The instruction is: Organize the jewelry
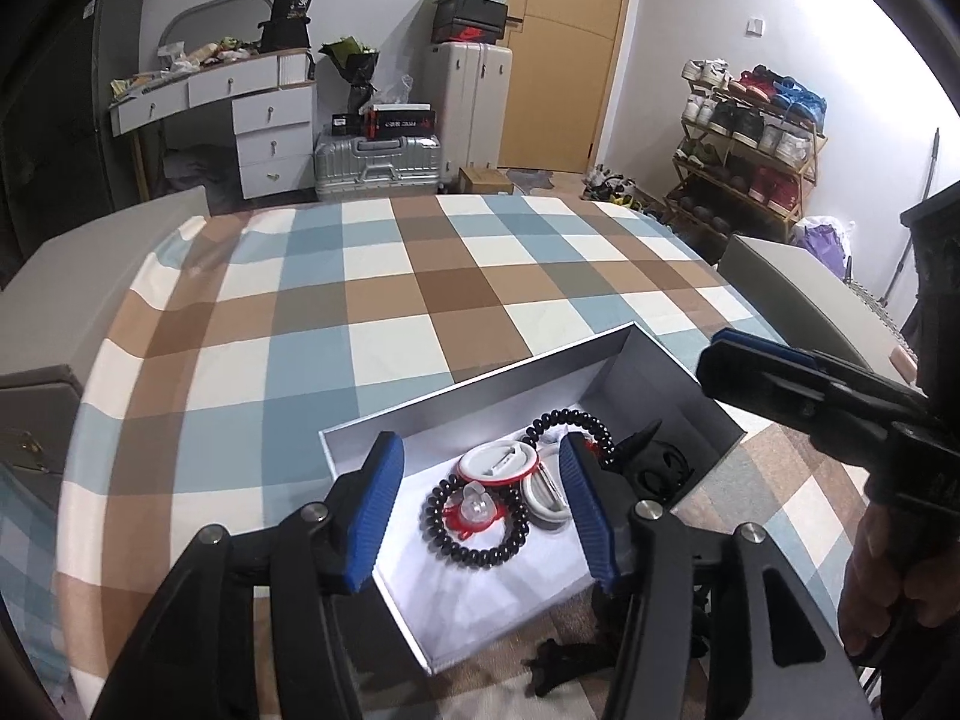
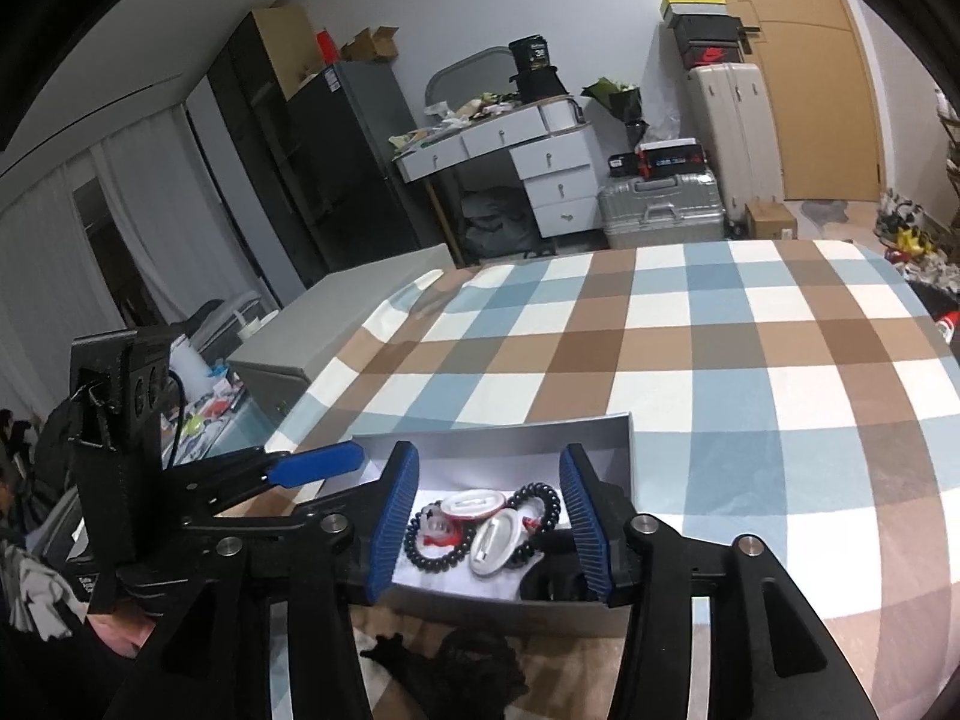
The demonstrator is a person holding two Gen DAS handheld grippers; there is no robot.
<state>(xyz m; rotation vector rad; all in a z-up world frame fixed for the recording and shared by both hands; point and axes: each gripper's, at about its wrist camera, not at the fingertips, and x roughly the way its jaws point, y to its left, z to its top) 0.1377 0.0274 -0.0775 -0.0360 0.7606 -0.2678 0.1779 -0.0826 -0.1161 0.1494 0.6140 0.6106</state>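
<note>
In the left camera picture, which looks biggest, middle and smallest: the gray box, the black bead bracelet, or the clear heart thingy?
Largest to smallest as they look in the left wrist view:
1. gray box, far bigger than what lies in it
2. black bead bracelet
3. clear heart-shaped piece, lying inside the bracelet's ring
All sit close together, so nearness hardly matters.

Before you, a bed in a blue, brown and white checked cover (image 1: pixel 384 300). Behind it stand a white drawer desk (image 1: pixel 264 120), a ribbed silver suitcase (image 1: pixel 378 165), a tall pale suitcase (image 1: pixel 474 102) under stacked shoeboxes (image 1: pixel 471 9), a tan wooden door (image 1: pixel 564 48) and a bamboo shoe rack (image 1: pixel 750 144).
</note>
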